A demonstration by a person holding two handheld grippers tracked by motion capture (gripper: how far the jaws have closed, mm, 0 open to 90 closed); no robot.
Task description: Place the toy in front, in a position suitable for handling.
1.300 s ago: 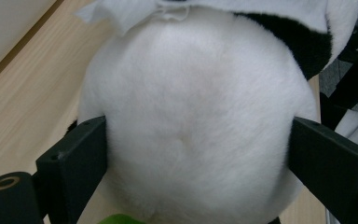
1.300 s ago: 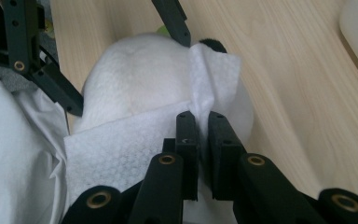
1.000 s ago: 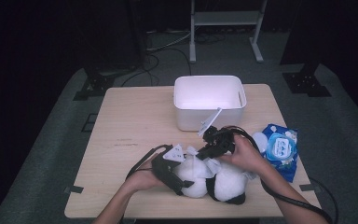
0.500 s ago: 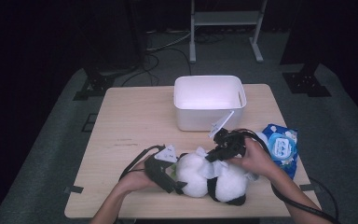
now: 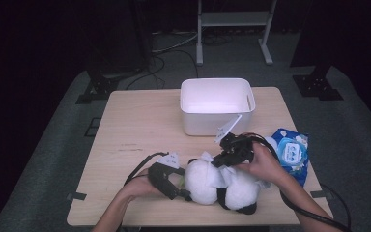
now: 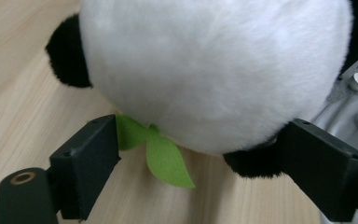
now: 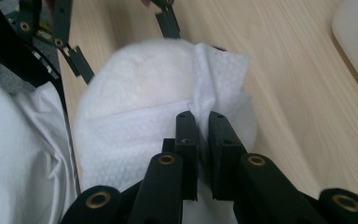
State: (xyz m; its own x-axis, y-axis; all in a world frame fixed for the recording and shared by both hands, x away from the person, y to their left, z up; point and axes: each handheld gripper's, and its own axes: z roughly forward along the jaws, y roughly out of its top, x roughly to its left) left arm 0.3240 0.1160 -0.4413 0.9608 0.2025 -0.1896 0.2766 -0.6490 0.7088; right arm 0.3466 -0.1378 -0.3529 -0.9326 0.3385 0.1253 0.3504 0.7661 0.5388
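A black-and-white panda plush (image 5: 222, 186) lies near the table's front edge. In the left gripper view its white head (image 6: 214, 70) lies between the jaws of my left gripper (image 6: 203, 128). The jaws have just been closing; one touches a green felt leaf (image 6: 163, 156), and neither visibly squeezes the fur. In the high view the left gripper (image 5: 174, 186) is at the plush's left side. My right gripper (image 7: 203, 116) is shut on a white wet wipe (image 7: 214, 74) draped over the plush's head (image 7: 140, 74). From above, the right gripper (image 5: 227, 157) rests on top of the plush.
A white bin (image 5: 217, 104) stands at the back middle of the wooden table (image 5: 140, 135). A blue pack of wipes (image 5: 290, 150) lies at the right edge, beside the right hand. Cables trail from both grippers toward the front.
The left gripper has slid a little toward the front edge and down along the plush's left side. The right gripper has stayed on the plush with the wipe.
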